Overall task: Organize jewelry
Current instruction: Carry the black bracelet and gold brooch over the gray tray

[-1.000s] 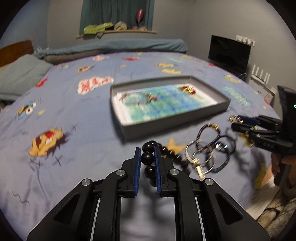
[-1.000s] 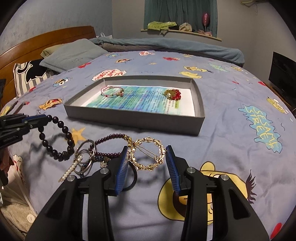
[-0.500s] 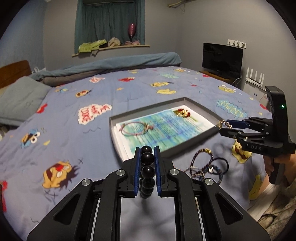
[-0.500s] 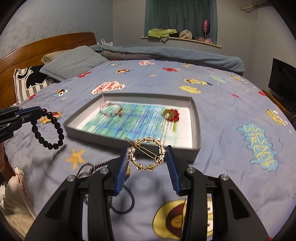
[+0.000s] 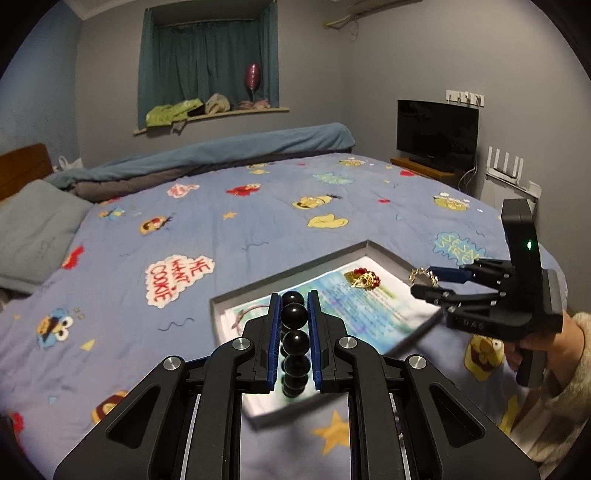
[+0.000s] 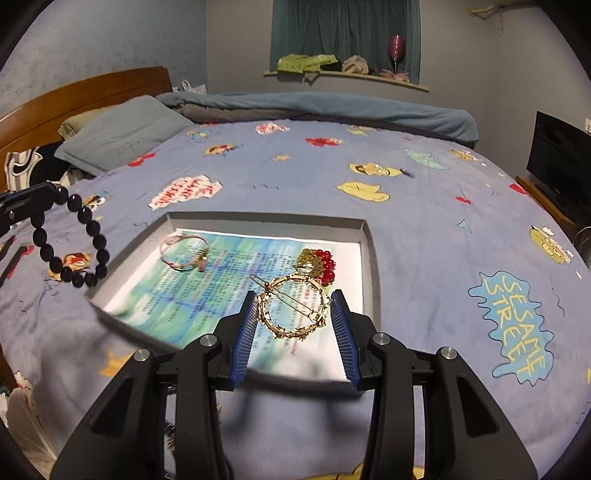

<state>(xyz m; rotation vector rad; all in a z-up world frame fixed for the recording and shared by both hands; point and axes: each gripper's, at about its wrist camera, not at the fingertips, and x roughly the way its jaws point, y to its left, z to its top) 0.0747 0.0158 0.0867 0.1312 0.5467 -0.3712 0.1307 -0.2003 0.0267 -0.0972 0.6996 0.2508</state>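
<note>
Over the tray, left claw clamps beads; right claw clamps hoop

We see: beads glossy black | hoop clip gold | tray grey, lined with blue-green printed paper | brooch gold and red | bracelet pink | bedspread lavender-blue with cartoon prints | pads blue | curtain teal

We saw grey walls, a teal-curtained window at upper centre, and a television at right.
</note>
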